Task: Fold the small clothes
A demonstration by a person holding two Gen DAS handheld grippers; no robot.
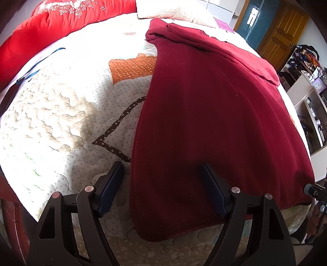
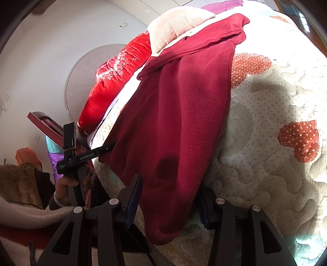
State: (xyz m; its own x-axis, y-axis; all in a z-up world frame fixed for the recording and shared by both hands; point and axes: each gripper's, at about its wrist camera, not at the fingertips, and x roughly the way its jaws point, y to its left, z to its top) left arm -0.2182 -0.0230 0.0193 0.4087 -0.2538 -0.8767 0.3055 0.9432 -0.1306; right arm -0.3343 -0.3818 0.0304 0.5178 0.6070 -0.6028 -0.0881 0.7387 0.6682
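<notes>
A dark red garment (image 1: 214,122) lies spread flat on the quilted bedspread (image 1: 61,114), its sleeves folded across the far end. My left gripper (image 1: 161,169) is open over the garment's near left hem corner, one finger on the quilt, the other over the cloth. In the right wrist view the same garment (image 2: 173,122) runs away from me. My right gripper (image 2: 169,188) is open, its fingers astride the near right hem corner. The left gripper (image 2: 106,149) shows at the garment's other corner, held by a hand.
A bright red duvet (image 1: 51,24) and a cream pillow (image 1: 175,10) lie at the bed's head. Shelves with clutter (image 1: 306,86) and a wooden door (image 1: 282,30) stand to the right. A dark red wooden bed frame (image 2: 47,124) is by the bed.
</notes>
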